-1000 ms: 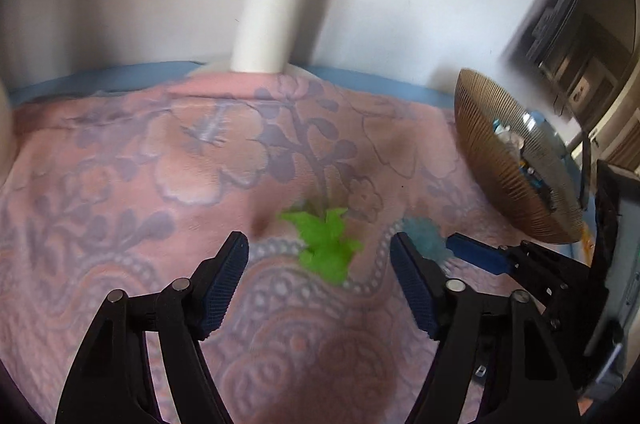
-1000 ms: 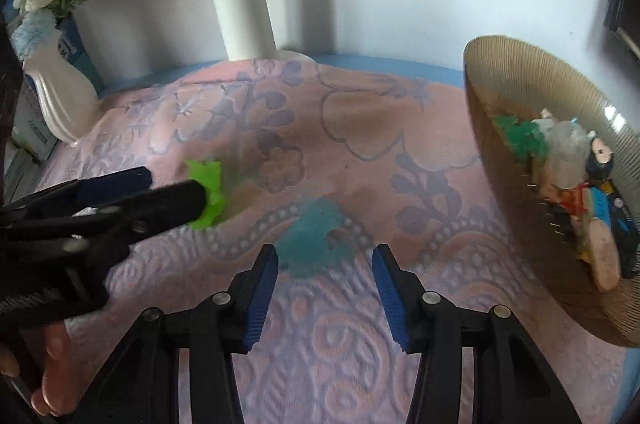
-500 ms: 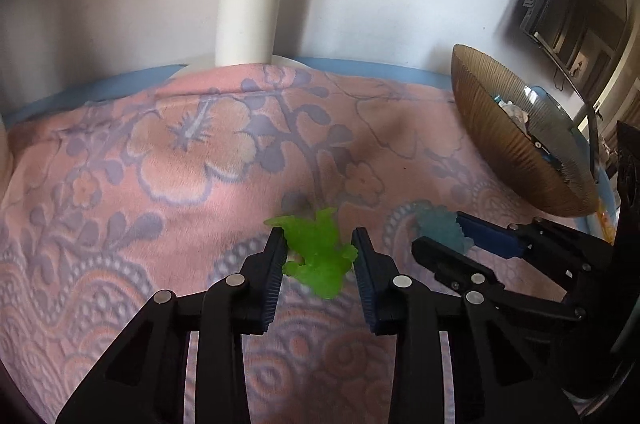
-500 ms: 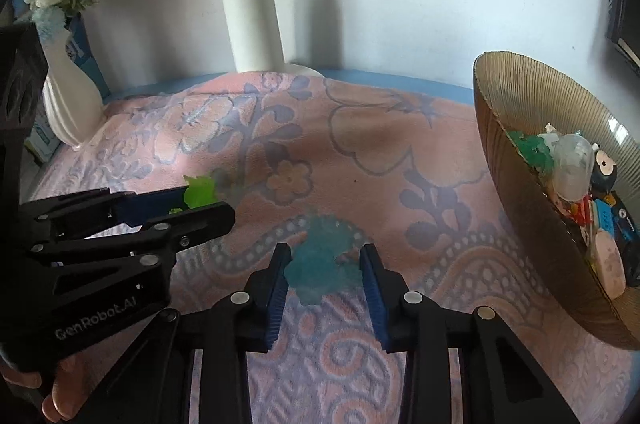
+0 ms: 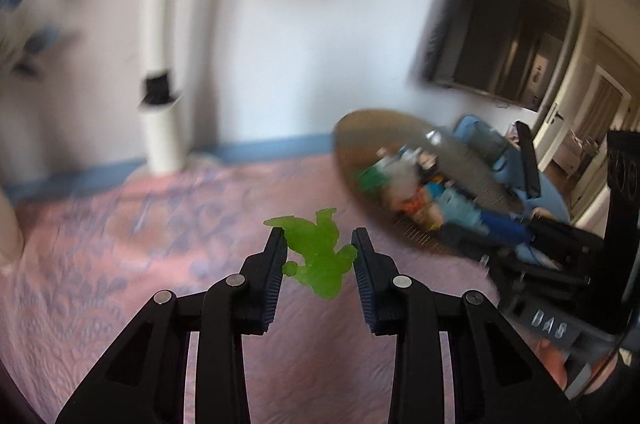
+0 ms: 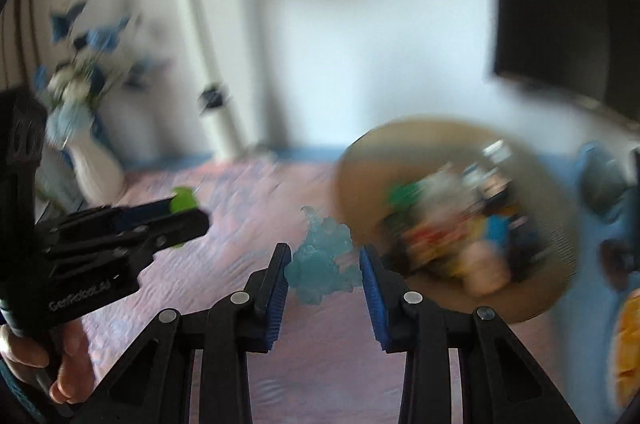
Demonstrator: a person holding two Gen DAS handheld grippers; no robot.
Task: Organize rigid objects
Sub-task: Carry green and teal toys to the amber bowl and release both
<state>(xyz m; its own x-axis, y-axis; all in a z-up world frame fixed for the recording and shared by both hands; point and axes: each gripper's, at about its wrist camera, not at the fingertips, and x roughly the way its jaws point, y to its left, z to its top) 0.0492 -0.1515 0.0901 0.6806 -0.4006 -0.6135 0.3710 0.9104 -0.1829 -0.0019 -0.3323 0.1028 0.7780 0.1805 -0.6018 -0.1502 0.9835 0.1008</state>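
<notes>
Two figures, one per tool: your left gripper (image 5: 318, 244) clamps one green figure (image 5: 316, 256), your right gripper (image 6: 323, 256) one teal figure (image 6: 320, 264), both above the pink cloth (image 5: 120, 244). One bowl (image 6: 560, 224) far right, contents blurred, uncountable.

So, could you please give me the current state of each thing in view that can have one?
left gripper: shut on the green figure, lifted off the cloth.
green figure: clamped between the pads, in the air.
right gripper: shut on the blue figure.
blue figure: clamped between the pads, raised.
bowl: on the cloth, part filled with small toys.
vase: upright, holding flowers.
</notes>
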